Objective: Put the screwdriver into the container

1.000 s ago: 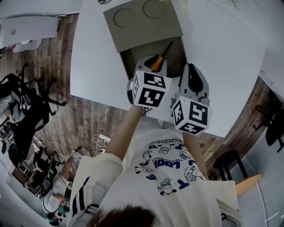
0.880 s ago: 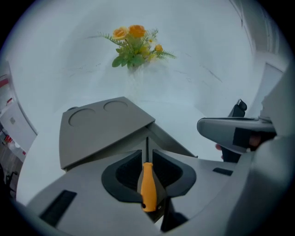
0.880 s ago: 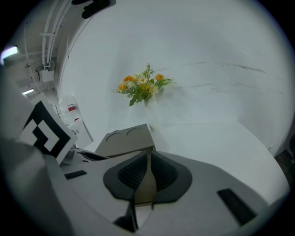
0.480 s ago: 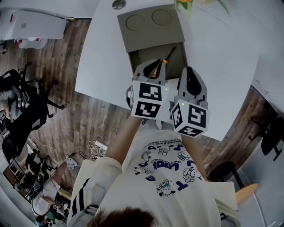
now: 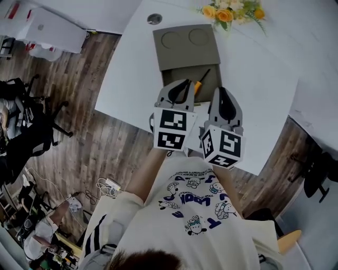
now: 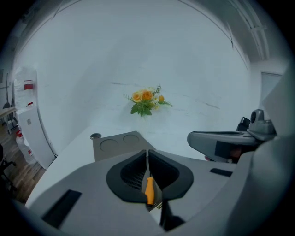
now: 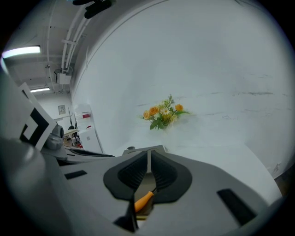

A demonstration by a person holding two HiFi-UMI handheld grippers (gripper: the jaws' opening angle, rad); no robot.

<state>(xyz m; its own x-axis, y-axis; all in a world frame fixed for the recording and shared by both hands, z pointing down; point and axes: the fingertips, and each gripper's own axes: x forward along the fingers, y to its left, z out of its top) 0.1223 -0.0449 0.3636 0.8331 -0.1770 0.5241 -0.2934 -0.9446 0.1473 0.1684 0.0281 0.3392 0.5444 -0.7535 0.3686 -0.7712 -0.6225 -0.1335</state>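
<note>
A grey-brown container stands on the white table, with its lid, marked by two round recesses, pushed to the far side. The screwdriver, with an orange handle and a dark shaft, lies slanted in the open compartment. My left gripper hovers at the compartment's near edge, just left of the handle, with its jaws shut and empty. My right gripper hangs beside it on the right, also shut. Both gripper views show the orange handle below, through the gap behind the closed jaws.
A bunch of yellow and orange flowers lies on the table beyond the container. A round cable port sits near the far left corner. The table's left edge drops to a wooden floor with office chairs.
The left gripper has drawn back from the screwdriver handle, and the screwdriver stays in the compartment. Both grippers sit nearer the person, and the head view has tilted to show more table.
</note>
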